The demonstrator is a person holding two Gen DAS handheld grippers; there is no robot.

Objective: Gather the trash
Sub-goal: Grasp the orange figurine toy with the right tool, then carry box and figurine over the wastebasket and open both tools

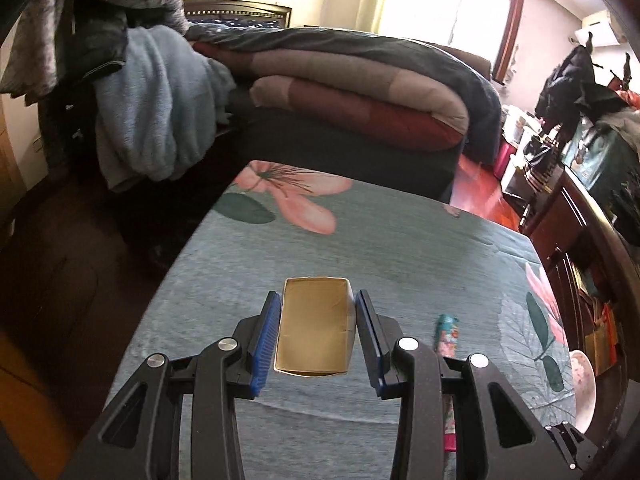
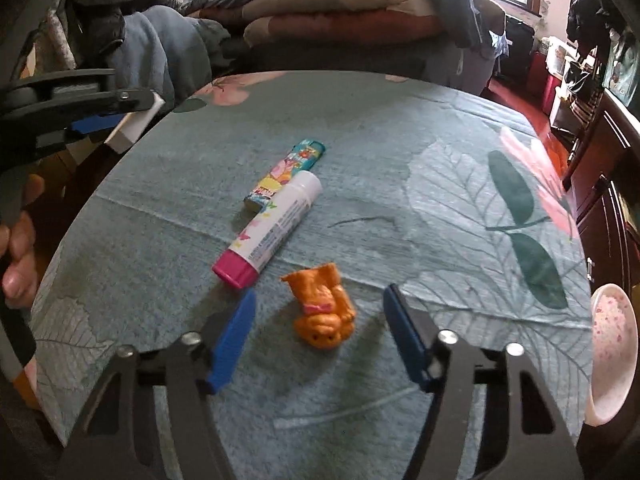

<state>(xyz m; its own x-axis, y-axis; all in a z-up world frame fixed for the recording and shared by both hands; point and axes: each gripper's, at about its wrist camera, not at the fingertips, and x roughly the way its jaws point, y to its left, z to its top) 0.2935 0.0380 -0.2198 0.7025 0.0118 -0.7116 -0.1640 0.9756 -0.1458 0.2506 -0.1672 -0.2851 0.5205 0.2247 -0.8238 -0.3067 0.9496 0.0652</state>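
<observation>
Seemingly clamped — box (image 1: 316, 332), left gripper (image 1: 316, 338)

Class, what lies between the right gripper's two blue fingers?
The crumpled orange wrapper lies between them on the tablecloth, untouched, as the right wrist view shows.

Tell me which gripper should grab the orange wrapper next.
Right. The right gripper has its jaws open on either side of the orange wrapper, while the left gripper is already shut on the open box.
</observation>
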